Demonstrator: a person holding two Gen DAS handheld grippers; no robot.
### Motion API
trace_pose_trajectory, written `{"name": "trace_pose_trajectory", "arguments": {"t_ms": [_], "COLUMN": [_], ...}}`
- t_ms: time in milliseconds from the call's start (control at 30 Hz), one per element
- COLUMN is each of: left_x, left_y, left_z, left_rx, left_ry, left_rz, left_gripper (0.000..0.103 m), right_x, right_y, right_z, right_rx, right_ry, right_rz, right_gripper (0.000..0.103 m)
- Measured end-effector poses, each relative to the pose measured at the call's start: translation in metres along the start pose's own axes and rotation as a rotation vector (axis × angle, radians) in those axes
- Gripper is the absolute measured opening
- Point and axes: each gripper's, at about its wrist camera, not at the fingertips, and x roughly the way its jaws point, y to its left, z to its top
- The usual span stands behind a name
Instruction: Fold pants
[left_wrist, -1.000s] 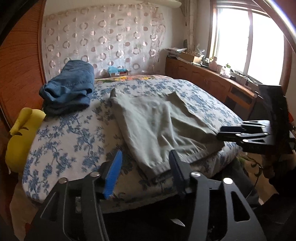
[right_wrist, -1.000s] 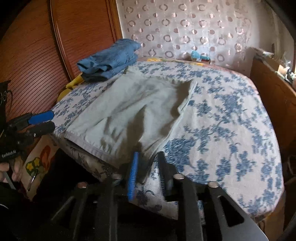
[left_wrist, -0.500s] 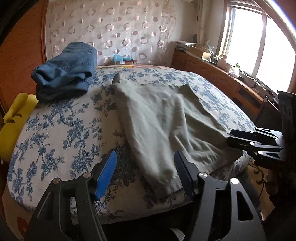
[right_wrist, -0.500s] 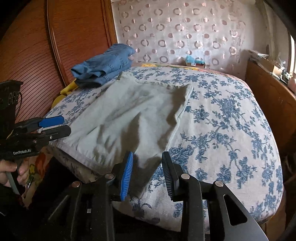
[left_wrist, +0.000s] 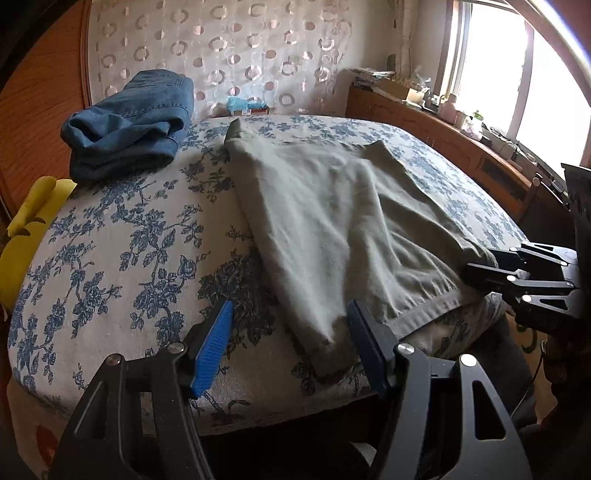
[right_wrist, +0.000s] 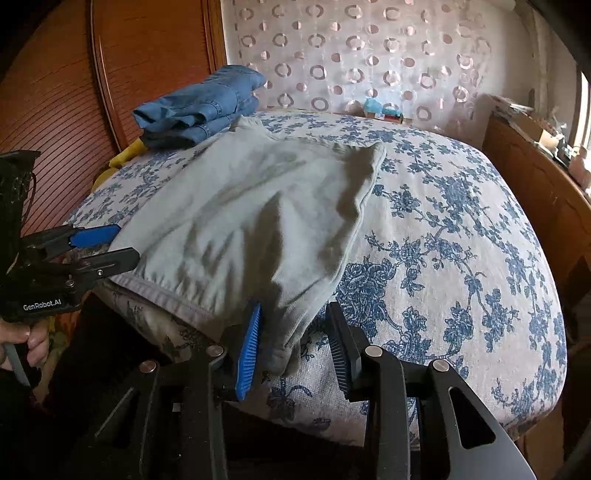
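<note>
Grey-green pants (left_wrist: 332, 221) lie flat on the blue floral bed (left_wrist: 129, 240), their near edge at the bed's front edge; they also show in the right wrist view (right_wrist: 251, 221). My left gripper (left_wrist: 288, 347) is open, its jaws either side of the pants' near left corner. My right gripper (right_wrist: 295, 339) is open, its jaws either side of the near right corner. Each gripper shows in the other's view, the right one (left_wrist: 476, 273) and the left one (right_wrist: 122, 245).
Folded blue jeans (left_wrist: 129, 125) lie at the bed's far left. A yellow cushion (left_wrist: 26, 236) sits by the wooden headboard (right_wrist: 110, 74). A wooden cabinet (left_wrist: 461, 147) with clutter runs under the window on the right.
Both grippers have moved forward to the pants' near corners. The right gripper has opened wider. The pants have not moved.
</note>
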Motion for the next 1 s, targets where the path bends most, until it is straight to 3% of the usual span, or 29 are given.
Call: {"name": "trace_pose_trajectory", "arguments": {"t_ms": [200, 333, 500, 533, 767, 800, 867, 1000], "left_x": [-0.002, -0.005, -0.007, -0.007, -0.008, -0.008, -0.009, -0.015], "left_y": [-0.002, -0.008, -0.009, -0.008, -0.008, -0.008, -0.008, -0.013], "left_z": [0.000, -0.002, -0.005, -0.006, -0.008, -0.009, -0.008, -0.006], "left_rx": [0.003, 0.009, 0.000, -0.009, -0.036, -0.037, -0.043, -0.023], "left_ry": [0.000, 0.004, 0.000, 0.000, -0.004, -0.005, -0.003, -0.020], "left_rz": [-0.028, -0.057, -0.077, -0.084, -0.103, -0.110, -0.138, -0.124], "left_gripper": [0.053, 0.036, 0.033, 0.033, 0.033, 0.030, 0.012, 0.010], "right_x": [0.001, 0.000, -0.001, -0.001, -0.001, -0.001, -0.001, -0.001], "right_y": [0.000, -0.001, -0.002, -0.003, 0.001, 0.001, 0.001, -0.002], "right_z": [-0.001, -0.003, -0.005, -0.005, -0.006, -0.006, -0.006, -0.006], "right_rx": [0.003, 0.009, -0.001, 0.003, -0.011, -0.010, -0.003, 0.014], "right_ry": [-0.003, -0.009, -0.014, -0.014, -0.017, -0.017, -0.018, -0.022], "right_rz": [0.000, 0.008, 0.023, 0.028, 0.058, 0.067, 0.080, 0.095], "right_gripper": [0.036, 0.036, 0.036, 0.030, 0.017, 0.015, 0.013, 0.010]}}
